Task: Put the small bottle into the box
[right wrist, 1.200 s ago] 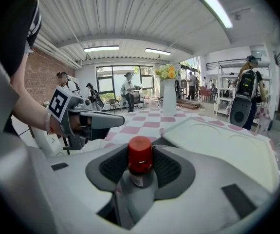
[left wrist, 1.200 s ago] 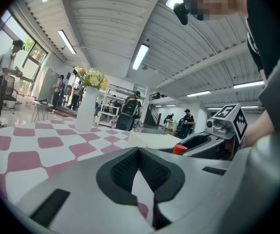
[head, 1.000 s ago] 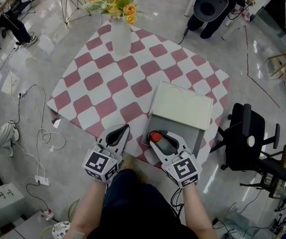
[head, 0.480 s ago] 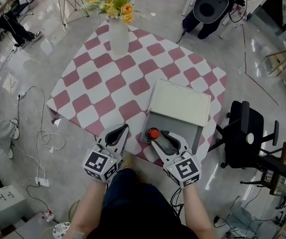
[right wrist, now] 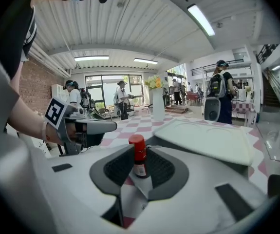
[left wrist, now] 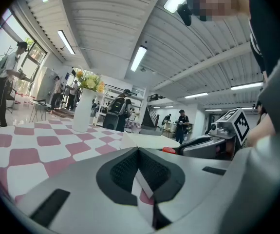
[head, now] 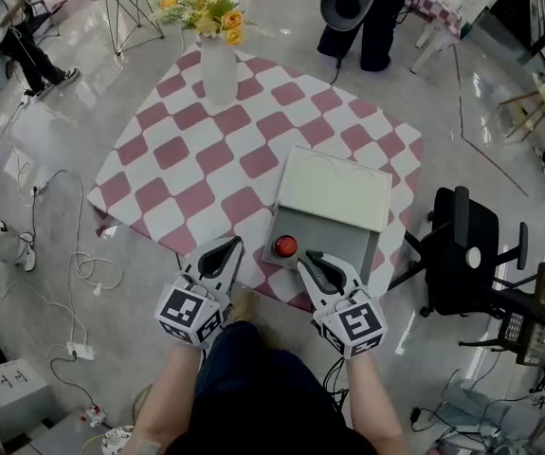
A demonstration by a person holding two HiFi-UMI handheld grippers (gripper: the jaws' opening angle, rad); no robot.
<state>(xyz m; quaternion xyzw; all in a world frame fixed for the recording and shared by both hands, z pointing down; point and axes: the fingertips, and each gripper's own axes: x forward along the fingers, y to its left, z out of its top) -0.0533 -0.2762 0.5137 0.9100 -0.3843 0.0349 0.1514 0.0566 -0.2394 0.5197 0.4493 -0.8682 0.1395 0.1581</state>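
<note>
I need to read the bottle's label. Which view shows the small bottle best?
The right gripper view: the small bottle stands close and side-on, red cap and label visible. The head view shows only its cap from above, inside the box. The left gripper view catches just a red sliver of cap.

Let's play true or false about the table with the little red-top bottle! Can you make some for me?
1. The small bottle has a red cap. True.
2. The right gripper is squeezing the bottle. False: its jaws are closing on nothing, and the bottle stands free in front of them.
3. The box is shut. False: its white lid is flipped open.
4. A vase of flowers stands on the checked tablecloth. True.
5. The left gripper holds the vase. False: its jaws are together and empty.
</note>
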